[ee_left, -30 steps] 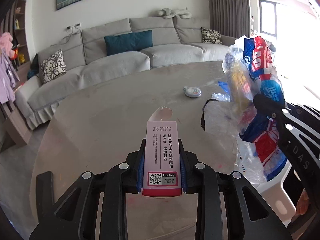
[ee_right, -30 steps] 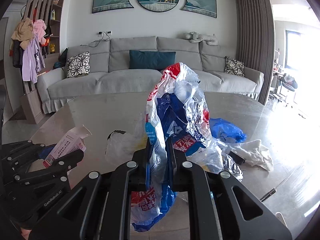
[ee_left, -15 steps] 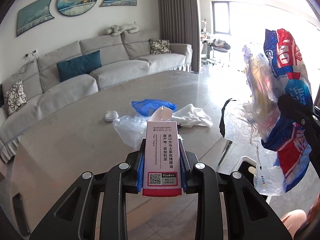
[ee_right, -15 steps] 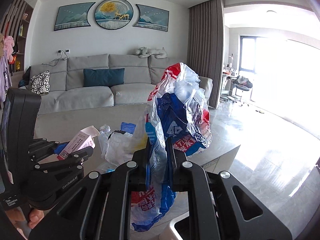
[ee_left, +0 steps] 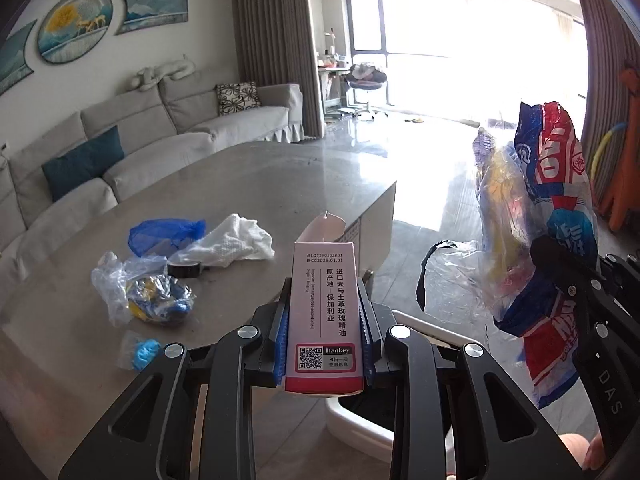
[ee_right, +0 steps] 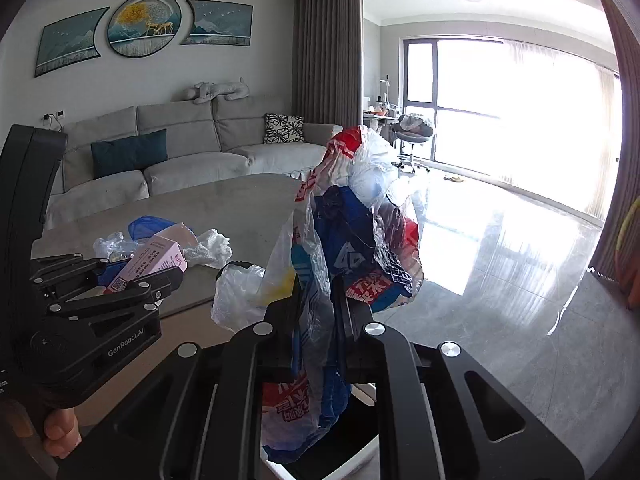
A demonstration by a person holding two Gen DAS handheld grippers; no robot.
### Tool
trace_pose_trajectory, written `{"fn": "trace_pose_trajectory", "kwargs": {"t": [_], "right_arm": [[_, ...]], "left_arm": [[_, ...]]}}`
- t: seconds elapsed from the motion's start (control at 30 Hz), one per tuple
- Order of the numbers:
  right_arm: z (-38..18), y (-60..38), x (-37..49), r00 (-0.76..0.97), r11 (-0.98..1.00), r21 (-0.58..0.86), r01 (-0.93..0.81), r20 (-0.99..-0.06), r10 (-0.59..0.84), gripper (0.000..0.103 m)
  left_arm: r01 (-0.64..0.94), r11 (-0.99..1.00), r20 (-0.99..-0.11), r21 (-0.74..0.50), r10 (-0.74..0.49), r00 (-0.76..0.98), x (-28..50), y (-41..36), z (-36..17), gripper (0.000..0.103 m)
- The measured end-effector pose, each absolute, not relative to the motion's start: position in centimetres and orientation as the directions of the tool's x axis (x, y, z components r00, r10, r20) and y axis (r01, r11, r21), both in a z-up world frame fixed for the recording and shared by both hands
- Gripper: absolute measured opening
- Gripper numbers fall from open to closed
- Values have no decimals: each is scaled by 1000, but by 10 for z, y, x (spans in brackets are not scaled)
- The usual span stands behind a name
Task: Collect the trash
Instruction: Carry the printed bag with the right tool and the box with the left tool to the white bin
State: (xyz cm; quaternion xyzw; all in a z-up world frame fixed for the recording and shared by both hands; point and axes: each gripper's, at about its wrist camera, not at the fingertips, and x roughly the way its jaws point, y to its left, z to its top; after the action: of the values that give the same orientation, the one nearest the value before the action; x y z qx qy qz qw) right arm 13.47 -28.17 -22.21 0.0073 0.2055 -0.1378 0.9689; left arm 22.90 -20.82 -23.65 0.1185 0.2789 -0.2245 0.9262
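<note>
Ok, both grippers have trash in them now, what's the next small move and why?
Probably lower the left gripper a little and let go of the pink box: the white bin sits right below it, and the right gripper with its plastic bags hangs over the bin too.

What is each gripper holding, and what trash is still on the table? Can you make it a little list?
left gripper: shut on the pink box
right gripper: shut on the bunch of plastic bags
below the grippers: white bin, only its rim shows
still on the table: blue net, white cloth, black tape roll, crumpled wrapper in clear plastic, small blue piece
</note>
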Motion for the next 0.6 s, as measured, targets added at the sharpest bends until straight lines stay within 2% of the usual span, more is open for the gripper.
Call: {"fn": "trace_pose_trajectory", "kwargs": {"t": [0.2,0.6], "right_arm": [[-262,-309,129,829,944,-19,329,-472,-298,14],[-308,-318,165,785,946,17,323,-563,-257,14]], "left_arm": [[517,853,-626,67,-368,688,242,-245,-269,29],[521,852,-703,59,-335,628,270,-266,-325,29]]}}
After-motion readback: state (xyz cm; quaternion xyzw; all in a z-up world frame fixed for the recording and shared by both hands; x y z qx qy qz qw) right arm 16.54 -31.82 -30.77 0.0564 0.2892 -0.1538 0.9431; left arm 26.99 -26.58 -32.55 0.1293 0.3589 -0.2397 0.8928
